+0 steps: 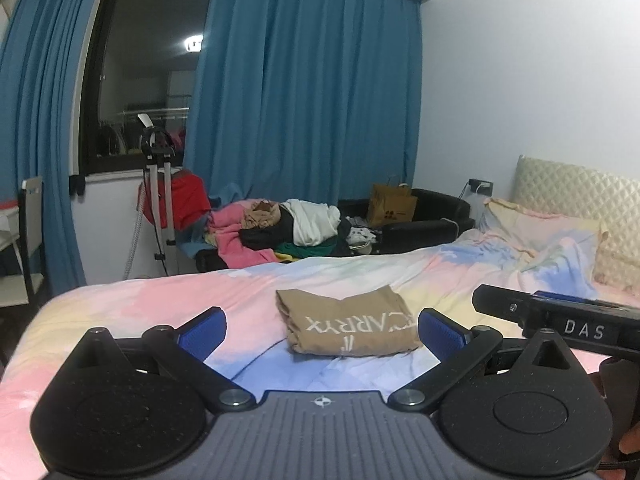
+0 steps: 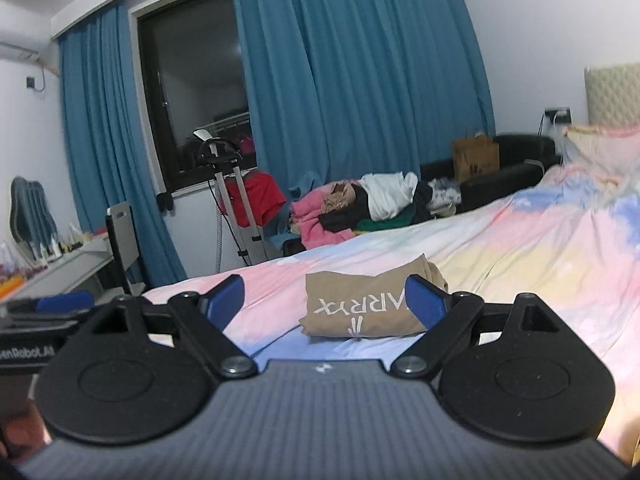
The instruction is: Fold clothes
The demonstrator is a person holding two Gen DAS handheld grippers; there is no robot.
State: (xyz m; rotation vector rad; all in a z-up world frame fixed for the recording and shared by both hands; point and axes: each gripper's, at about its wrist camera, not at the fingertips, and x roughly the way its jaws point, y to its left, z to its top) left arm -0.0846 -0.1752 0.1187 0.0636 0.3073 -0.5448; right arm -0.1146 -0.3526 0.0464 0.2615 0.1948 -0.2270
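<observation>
- Looking along the left wrist view, the left gripper [image 1: 322,330] hangs above the bed [image 1: 120,312] with its jaws spread wide and nothing between them.
- The folded tan shirt [image 1: 344,322] lies on the pastel sheet just ahead of the blue pads [image 1: 202,332], apart from them; white lettering on its top face reads upside down from here.
- The shirt's long axis runs roughly across this view, left to right, with a rounded fold edge on the left and stacked layers visible at the near side.
- The right gripper's body [image 1: 560,320] shows at the right edge, level with the shirt and beside it.
- A pile of unfolded clothes [image 1: 288,228] sits beyond the bed's far edge, below the blue curtains [image 1: 304,100].
- From the right wrist view, the right gripper [image 2: 324,300] is likewise released, jaws fully apart and empty.
- The shirt [image 2: 360,304] rests on the bed [image 2: 520,260] ahead; the right pad [image 2: 426,302] overlaps its right end in the picture, though contact cannot be told.
- Judging by its look, the shirt is light, soft and limp; a pinch on a single layer would likely undo the fold, so taking hold through the whole stack at a short end, or sliding under both ends, seems safer.
</observation>
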